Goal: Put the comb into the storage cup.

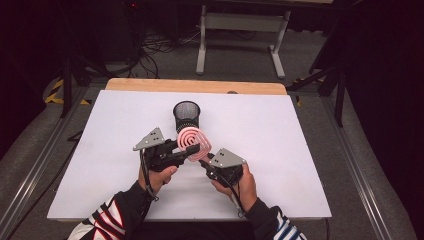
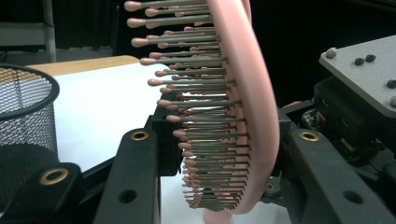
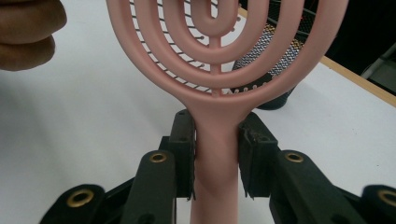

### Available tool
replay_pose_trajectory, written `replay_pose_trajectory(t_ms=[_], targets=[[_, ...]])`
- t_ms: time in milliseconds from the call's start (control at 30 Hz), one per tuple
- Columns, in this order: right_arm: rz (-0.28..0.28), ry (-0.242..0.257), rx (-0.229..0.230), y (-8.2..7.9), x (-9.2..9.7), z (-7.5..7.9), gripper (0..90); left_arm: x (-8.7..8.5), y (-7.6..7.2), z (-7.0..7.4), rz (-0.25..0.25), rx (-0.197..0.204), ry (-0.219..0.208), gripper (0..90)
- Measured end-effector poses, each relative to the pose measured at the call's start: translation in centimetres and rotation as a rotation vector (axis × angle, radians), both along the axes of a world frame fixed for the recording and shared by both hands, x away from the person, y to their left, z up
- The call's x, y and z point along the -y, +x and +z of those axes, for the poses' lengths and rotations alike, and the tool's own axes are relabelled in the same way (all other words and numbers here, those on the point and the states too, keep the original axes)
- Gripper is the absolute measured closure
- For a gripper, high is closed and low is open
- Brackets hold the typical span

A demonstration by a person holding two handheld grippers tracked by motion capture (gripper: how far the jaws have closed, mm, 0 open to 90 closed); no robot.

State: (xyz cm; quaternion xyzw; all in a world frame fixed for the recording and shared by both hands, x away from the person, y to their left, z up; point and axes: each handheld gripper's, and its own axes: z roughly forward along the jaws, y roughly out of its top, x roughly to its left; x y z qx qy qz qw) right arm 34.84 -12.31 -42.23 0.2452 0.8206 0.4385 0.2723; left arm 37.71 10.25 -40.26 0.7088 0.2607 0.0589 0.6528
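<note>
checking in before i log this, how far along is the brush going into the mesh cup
Done: the pink hairbrush is off the table, its handle clamped by the right gripper. In hand: the left gripper brackets the brush head, bristles toward one jaw. Left: the black mesh cup just beyond looks empty, so the brush probably still goes in.

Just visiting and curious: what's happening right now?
Right gripper clamps pink hairbrush by its handle. Left gripper closed across the brush head. Black mesh cup just behind. Nothing in the way.

Dark room, grey floor (image 1: 240, 62), white table legs (image 1: 202, 45)
</note>
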Motion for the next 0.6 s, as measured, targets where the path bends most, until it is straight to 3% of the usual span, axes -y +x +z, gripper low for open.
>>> replay_pose_trajectory(t_ms=[267, 600], targets=[[-0.007, 0.021, 0.005, -0.1, 0.3, 0.3, 70.0, 0.5, -0.1, 0.7, -0.011, 0.024, -0.003, 62.3], [0.022, 0.036, 0.011, -0.4, 0.4, 0.6, 69.8, 0.2, 0.2, 1.3, 0.02, 0.046, -0.004, 63.1]])
